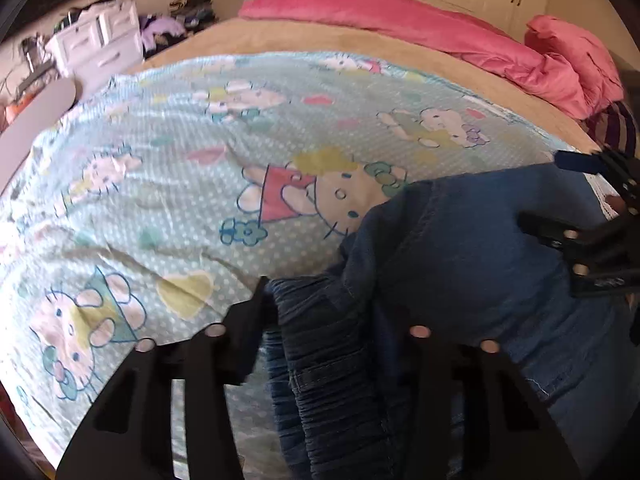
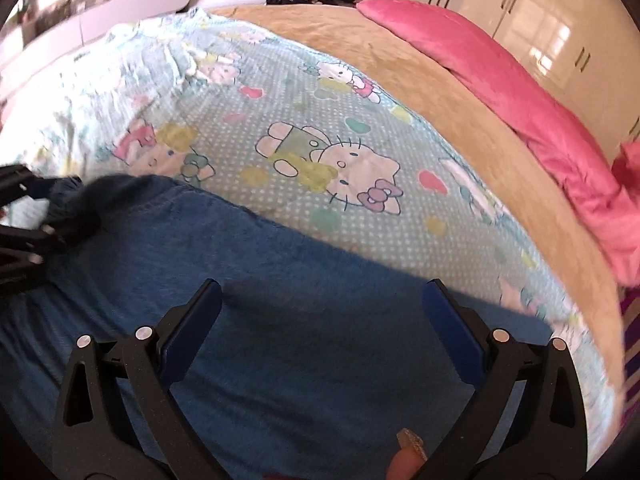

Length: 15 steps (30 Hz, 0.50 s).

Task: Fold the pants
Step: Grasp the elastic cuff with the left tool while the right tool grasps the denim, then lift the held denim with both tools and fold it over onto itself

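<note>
Blue denim pants [image 2: 304,320] lie flat on a Hello Kitty sheet [image 2: 320,128] on the bed. In the left wrist view my left gripper [image 1: 340,312] stands with its jaws around the bunched elastic waistband [image 1: 320,360] of the pants [image 1: 460,248], lifted off the sheet [image 1: 180,184]; cloth hides the right finger's tip. It also shows at the left edge of the right wrist view [image 2: 52,216]. My right gripper [image 2: 322,300] is open and empty just above the flat denim, and shows at the right of the left wrist view [image 1: 560,192].
A pink duvet [image 2: 520,92] lies bunched along the far side of the bed on a tan blanket [image 2: 400,52]. White drawers [image 1: 100,40] and piles of clothes stand beyond the bed. White wardrobes [image 2: 560,28] line the back wall.
</note>
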### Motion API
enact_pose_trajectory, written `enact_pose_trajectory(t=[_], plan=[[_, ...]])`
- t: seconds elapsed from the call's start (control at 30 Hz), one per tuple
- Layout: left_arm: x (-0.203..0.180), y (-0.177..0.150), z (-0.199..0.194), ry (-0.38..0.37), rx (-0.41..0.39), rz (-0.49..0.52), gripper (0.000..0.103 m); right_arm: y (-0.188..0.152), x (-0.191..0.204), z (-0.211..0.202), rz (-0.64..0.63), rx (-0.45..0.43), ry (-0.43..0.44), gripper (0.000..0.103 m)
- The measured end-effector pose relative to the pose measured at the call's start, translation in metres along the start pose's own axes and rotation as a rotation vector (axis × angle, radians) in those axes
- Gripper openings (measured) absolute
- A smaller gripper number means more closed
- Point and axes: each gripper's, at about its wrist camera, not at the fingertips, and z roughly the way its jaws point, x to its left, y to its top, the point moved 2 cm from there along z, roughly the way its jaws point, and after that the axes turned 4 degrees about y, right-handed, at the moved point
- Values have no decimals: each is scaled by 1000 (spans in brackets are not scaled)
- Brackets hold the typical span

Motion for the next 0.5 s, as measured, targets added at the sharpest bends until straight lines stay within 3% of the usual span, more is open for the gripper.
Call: enact_pose_trajectory(t=[0.1, 0.33, 0.4, 0.47, 0.5], plan=[[2, -4, -16, -29, -49, -7, 34, 5, 5, 3, -43, -5, 4, 95], [3, -17, -54, -75, -156, -16, 32, 16, 19, 4, -130, -33, 38, 94], [-3, -18, -57, -59, -175, 18, 32, 17, 23, 3, -153, -47, 63, 79], [-9, -17, -57, -48, -184, 43, 32, 17, 29, 2, -174, -46, 96, 55], [-9, -17, -57, -47, -186, 49, 32, 16, 32, 1, -177, -46, 114, 48]])
